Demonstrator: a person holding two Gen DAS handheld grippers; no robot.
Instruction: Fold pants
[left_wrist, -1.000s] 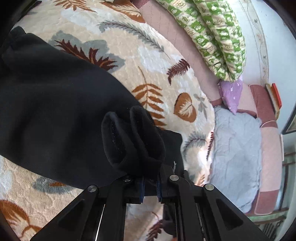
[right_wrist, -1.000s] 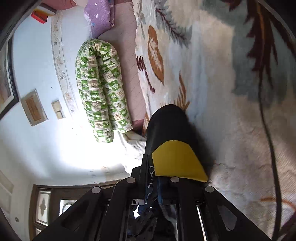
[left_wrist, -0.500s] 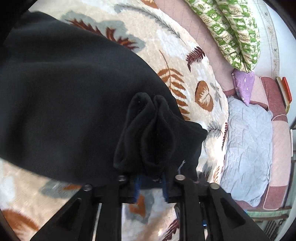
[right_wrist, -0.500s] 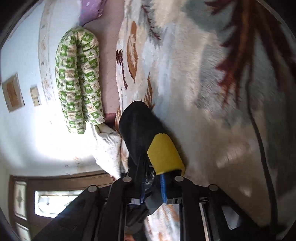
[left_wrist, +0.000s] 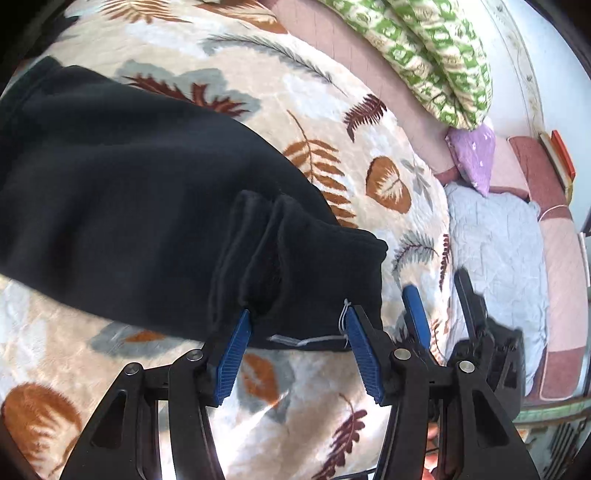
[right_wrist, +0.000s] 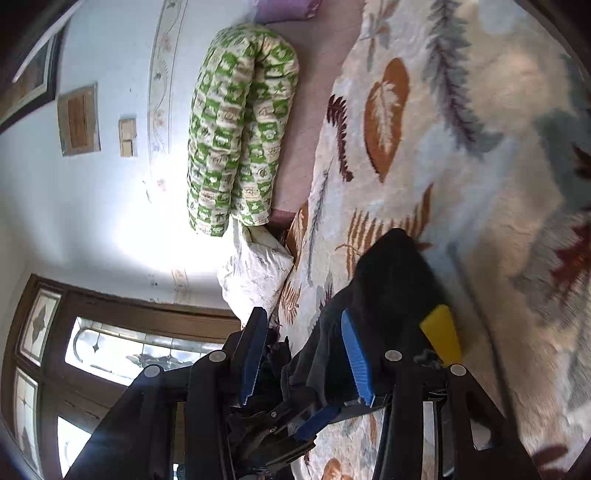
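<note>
The black pants lie folded on the leaf-patterned blanket, filling the left of the left wrist view. My left gripper is open, its blue pads either side of the bunched hem, which rests on the cloth below. My right gripper is open too; it shows in the left wrist view just right of the pants' corner. In the right wrist view a black corner of the pants with a yellow patch lies on the blanket beside the right finger.
A green patterned bolster lies along the pink mattress edge by the wall. A purple pillow and a grey quilted cover lie to the right. A white pillow and a wooden window frame show in the right wrist view.
Both grippers have opened and let go of the pants, which now rest on the blanket. The right gripper has come into the left wrist view.
</note>
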